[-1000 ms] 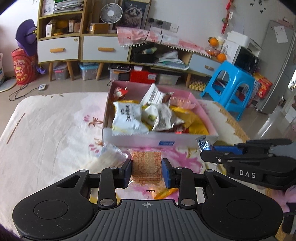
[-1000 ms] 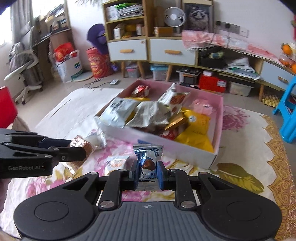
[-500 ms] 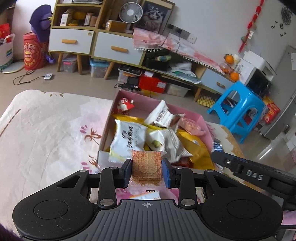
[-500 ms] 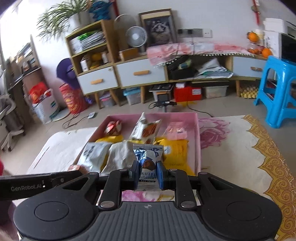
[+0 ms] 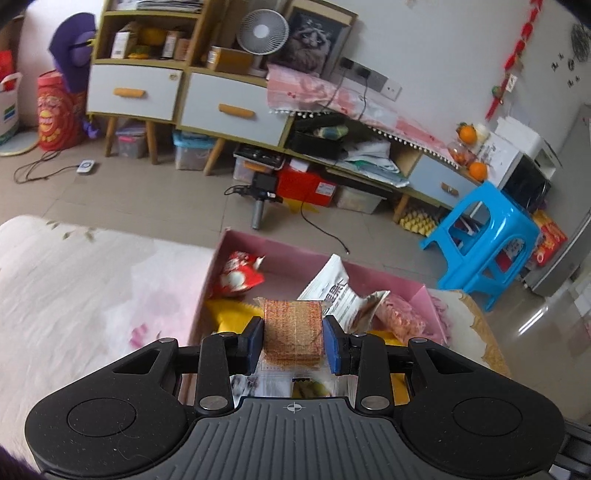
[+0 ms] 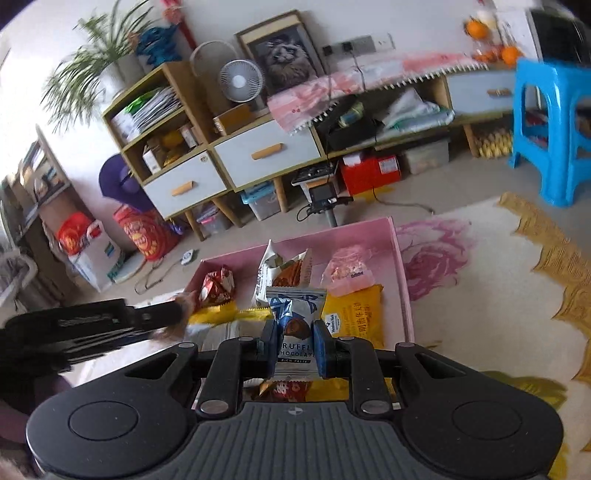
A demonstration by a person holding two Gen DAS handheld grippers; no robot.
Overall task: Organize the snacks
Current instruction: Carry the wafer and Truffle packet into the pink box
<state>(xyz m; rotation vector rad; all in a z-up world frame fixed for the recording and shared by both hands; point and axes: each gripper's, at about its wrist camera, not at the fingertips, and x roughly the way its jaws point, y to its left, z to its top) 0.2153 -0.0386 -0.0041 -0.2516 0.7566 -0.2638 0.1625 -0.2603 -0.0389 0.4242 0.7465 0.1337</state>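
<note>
My left gripper (image 5: 293, 341) is shut on a clear-wrapped orange wafer pack (image 5: 291, 330), held above the near left part of the pink box (image 5: 280, 245). My right gripper (image 6: 294, 341) is shut on a silver-blue truffle chocolate packet (image 6: 295, 317), held over the box's (image 6: 400, 258) near middle. Inside the box lie a red-white bag (image 5: 238, 275), a white pouch (image 5: 336, 291), a pink sachet (image 6: 347, 271), yellow packs (image 6: 356, 319) and others. In the right wrist view the left gripper (image 6: 173, 314) reaches in from the left, blurred, with the wafer pack at its tip.
The box sits on a floral cloth (image 6: 480, 266) with a gold border. Beyond the table edge are floor, a cabinet with drawers (image 5: 177, 96), a fan (image 5: 262, 31), a blue stool (image 5: 484, 240) and a red box (image 5: 306, 182).
Both grippers have moved forward from the cloth in front of the box to over the box, each keeping its snack. The right view has rolled, so the room now looks tilted.
</note>
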